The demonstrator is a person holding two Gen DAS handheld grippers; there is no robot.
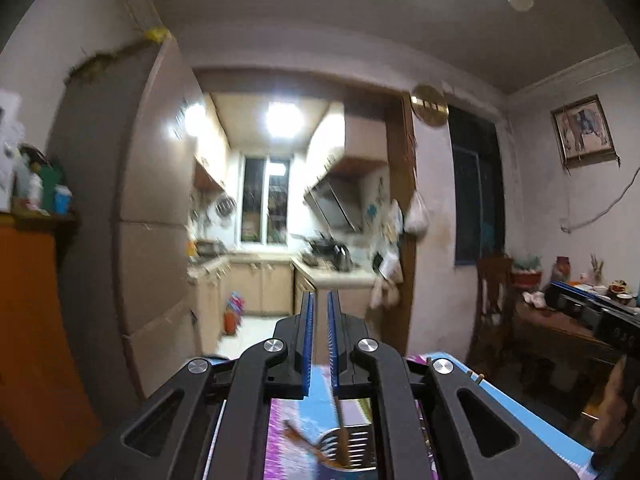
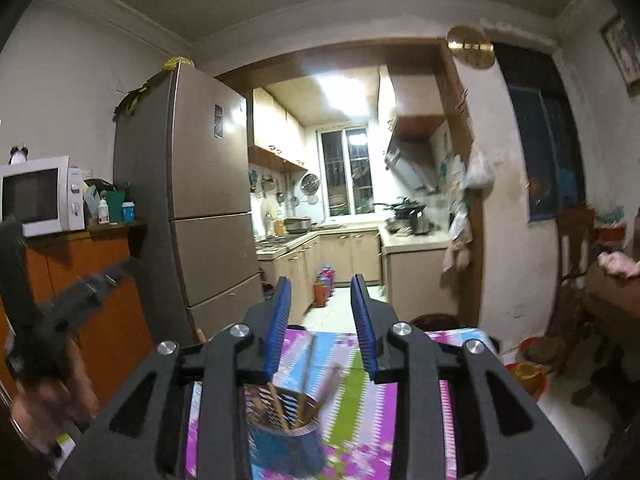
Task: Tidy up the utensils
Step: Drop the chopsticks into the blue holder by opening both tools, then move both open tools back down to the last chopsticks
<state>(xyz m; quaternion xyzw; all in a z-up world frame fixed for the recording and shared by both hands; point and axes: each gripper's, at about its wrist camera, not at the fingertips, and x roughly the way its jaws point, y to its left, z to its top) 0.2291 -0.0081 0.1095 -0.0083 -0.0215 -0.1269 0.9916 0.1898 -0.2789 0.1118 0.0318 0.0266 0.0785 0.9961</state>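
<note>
left gripper (image 1: 321,304) jaws nearly closed, empty, above slotted spatula (image 1: 347,442) on patterned cloth (image 1: 292,420). right gripper (image 2: 325,292) parted, empty, over utensil holder (image 2: 286,436).

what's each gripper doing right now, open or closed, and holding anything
Left gripper: closed, nothing visibly held; a slotted spatula lies below it.
Right gripper: open, empty, above the utensil holder.

Ahead of both grippers the air stood open toward the kitchen doorway (image 2: 352,184). Below the right gripper (image 2: 325,312), the blue utensil holder (image 2: 286,446) with upright sticks blocked a downward path; the slotted spatula (image 1: 352,446) lay under the left gripper (image 1: 321,320)
</note>
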